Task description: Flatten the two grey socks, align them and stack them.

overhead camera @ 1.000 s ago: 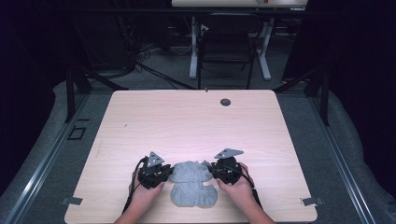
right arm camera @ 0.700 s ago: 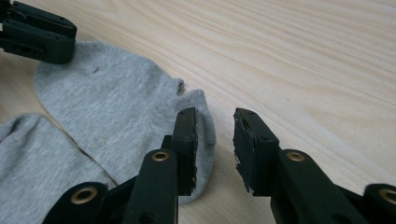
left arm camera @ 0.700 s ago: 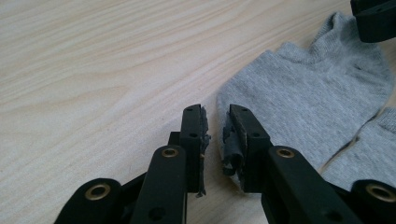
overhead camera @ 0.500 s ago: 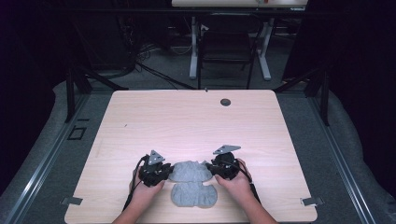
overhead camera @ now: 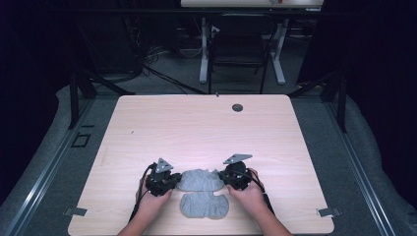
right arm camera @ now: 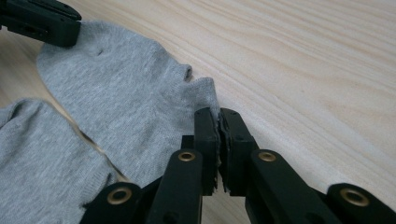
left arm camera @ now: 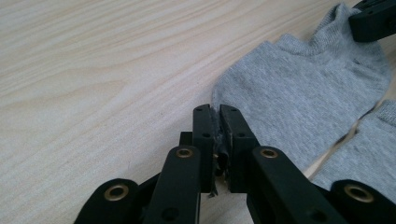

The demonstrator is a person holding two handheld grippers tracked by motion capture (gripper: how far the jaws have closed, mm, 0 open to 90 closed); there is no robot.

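Note:
Two grey ankle socks lie near the table's front edge. The far sock (overhead camera: 199,180) (left arm camera: 303,93) (right arm camera: 121,102) is stretched between both grippers. My left gripper (overhead camera: 173,181) (left arm camera: 216,126) is shut on its left end, with fabric pinched between the pads. At the opposite end, my right gripper (overhead camera: 225,178) (right arm camera: 218,126) is shut on the cuff edge. Both pairs of jaws have just been closing with the sock's edge between them. The near sock (overhead camera: 204,205) (left arm camera: 373,154) (right arm camera: 42,158) lies flat and free just in front, between the person's hands.
The light wooden table (overhead camera: 196,128) stretches bare beyond the socks, with a small dark round grommet (overhead camera: 237,107) near its far edge. A black chair (overhead camera: 236,54) and white desk legs (overhead camera: 204,49) stand on the floor behind the table.
The right gripper has shifted slightly inward toward the sock's cuff. Both grippers' jaws have drawn together onto the far sock's ends. The left hand has stayed put.

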